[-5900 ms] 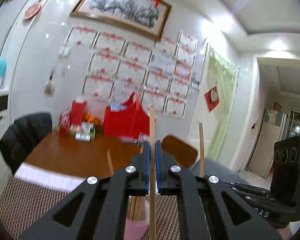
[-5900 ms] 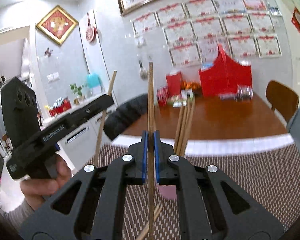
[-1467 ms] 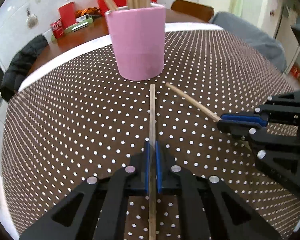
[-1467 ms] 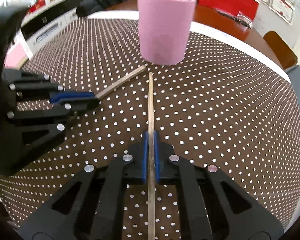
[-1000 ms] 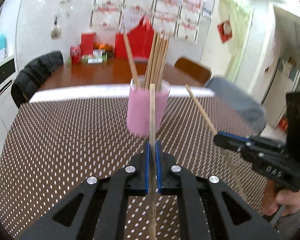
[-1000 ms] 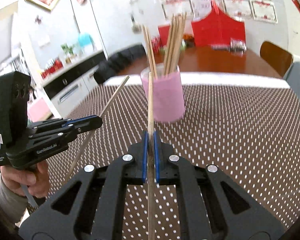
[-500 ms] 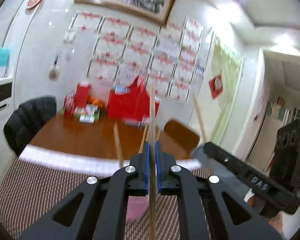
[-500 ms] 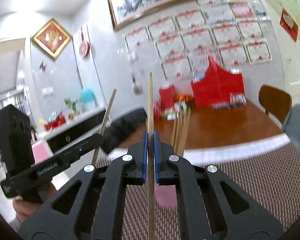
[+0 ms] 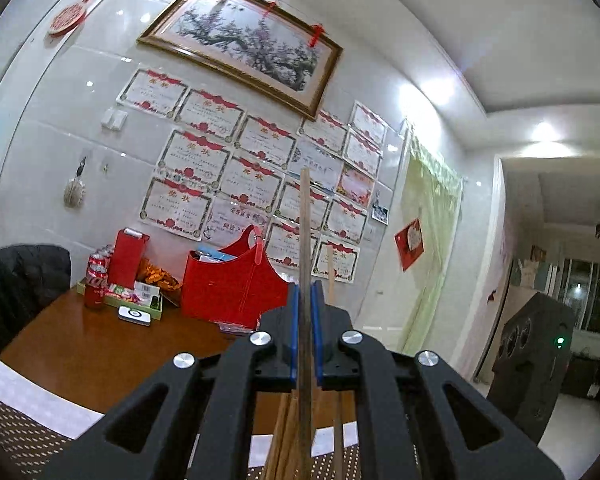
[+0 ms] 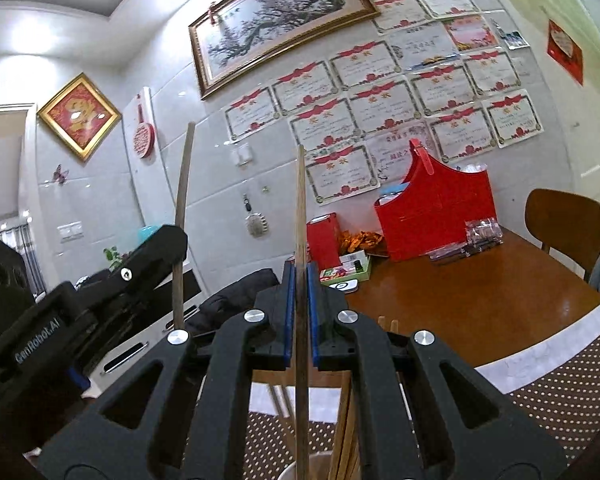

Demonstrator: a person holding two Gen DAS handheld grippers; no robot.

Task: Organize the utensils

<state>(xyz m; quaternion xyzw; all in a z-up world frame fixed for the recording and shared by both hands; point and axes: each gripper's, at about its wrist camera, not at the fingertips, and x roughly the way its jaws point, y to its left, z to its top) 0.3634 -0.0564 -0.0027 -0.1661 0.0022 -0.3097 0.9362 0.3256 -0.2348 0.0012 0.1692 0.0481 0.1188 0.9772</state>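
My left gripper (image 9: pixel 305 304) is shut on a wooden chopstick (image 9: pixel 305 232) and holds it upright, high above the table. My right gripper (image 10: pixel 300 280) is shut on another upright chopstick (image 10: pixel 300 208). Below each gripper, several chopsticks (image 9: pixel 288 440) stand bunched together; they also show in the right wrist view (image 10: pixel 344 432), with the cup rim (image 10: pixel 320 464) at the bottom edge. The left gripper (image 10: pixel 156 256) with its chopstick (image 10: pixel 182 200) shows at the left of the right wrist view. The right gripper's chopstick (image 9: pixel 331 276) rises just right of my left fingers.
The dotted brown tablecloth (image 10: pixel 560 392) covers the near table. Farther back on the wooden table (image 9: pixel 84 344) stand a red basket (image 9: pixel 228 284), cola cans (image 9: pixel 94 280) and boxes. A wooden chair (image 10: pixel 564 220) stands at the right. The right gripper's camera body (image 9: pixel 532 360) is at the right.
Both grippers have tilted from flat on the table to upright and risen with their chopsticks. The cup has dropped almost out of view below them.
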